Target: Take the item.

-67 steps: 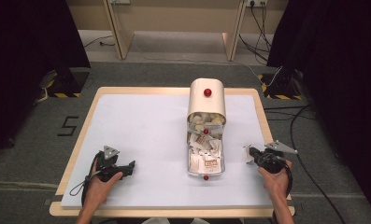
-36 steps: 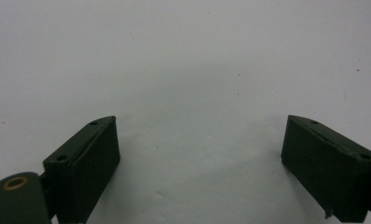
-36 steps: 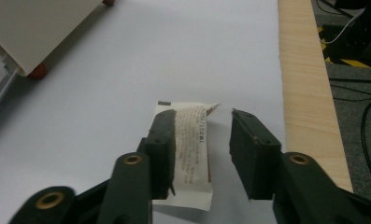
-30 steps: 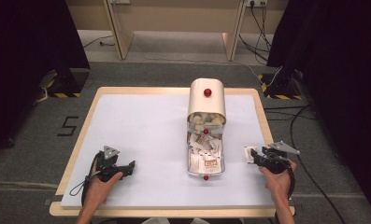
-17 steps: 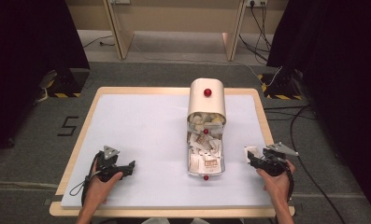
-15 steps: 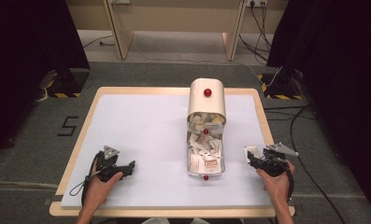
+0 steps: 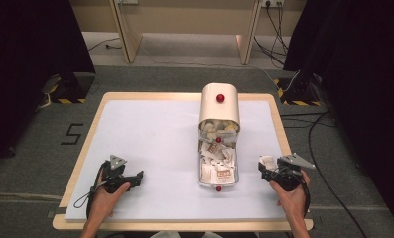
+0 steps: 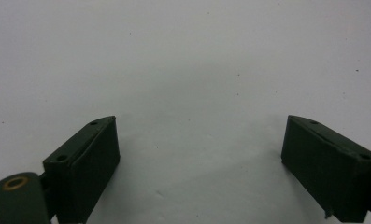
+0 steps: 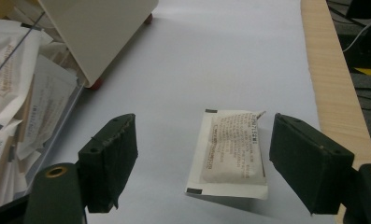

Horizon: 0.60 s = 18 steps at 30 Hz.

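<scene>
Sachet (image 9: pixel 232 151): small white printed packet, lying on the white table (image 7: pixel 150 134) near its right edge, between the right jaws but clear of both pads.
Right gripper (image 9: pixel 204 161): jaws just opened wide, gripping nothing; low over the sachet, right of the dispenser.
Left gripper (image 8: pixel 199 154): jaws spread wide over bare tabletop, empty.
Dispenser (image 7: pixel 219 106): cream box with red knob, mid-table; clear tray (image 7: pixel 232 173) in front heaped with similar sachets.

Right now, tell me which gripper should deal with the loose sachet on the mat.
Right. The right gripper stands open with the sachet lying between its jaws, apparently not pressed, beside the container. The left gripper sits open over bare mat, across the table.
</scene>
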Each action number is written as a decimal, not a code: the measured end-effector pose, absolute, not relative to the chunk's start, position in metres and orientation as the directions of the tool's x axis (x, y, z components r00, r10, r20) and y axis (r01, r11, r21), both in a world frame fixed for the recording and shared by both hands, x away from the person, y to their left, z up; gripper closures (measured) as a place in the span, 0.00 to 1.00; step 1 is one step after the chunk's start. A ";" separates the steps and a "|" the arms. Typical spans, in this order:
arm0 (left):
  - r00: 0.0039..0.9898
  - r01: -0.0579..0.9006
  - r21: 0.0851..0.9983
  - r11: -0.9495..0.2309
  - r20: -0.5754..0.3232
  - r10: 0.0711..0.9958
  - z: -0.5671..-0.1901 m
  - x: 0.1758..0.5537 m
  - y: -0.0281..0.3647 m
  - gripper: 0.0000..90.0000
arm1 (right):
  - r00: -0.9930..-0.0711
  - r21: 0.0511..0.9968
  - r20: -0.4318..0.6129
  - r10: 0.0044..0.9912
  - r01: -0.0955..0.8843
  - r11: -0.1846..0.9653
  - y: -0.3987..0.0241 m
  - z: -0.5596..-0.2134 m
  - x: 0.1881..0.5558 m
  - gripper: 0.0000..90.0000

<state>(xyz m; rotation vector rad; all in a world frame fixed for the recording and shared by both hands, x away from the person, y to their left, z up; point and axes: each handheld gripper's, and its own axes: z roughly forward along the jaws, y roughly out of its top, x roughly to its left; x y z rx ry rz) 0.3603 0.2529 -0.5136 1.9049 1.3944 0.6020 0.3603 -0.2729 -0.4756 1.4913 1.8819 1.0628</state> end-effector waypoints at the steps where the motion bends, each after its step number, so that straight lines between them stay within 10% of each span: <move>1: 0.315 0.628 0.756 -0.184 -0.031 0.948 -0.514 0.360 0.253 0.12 | -0.267 0.823 0.076 0.961 0.561 0.091 -0.273 -0.476 0.360 0.27; 18: 0.316 0.628 0.756 -0.184 -0.032 0.948 -0.514 0.360 0.253 0.12 | -0.316 0.830 0.078 0.945 0.546 0.114 -0.262 -0.472 0.342 0.22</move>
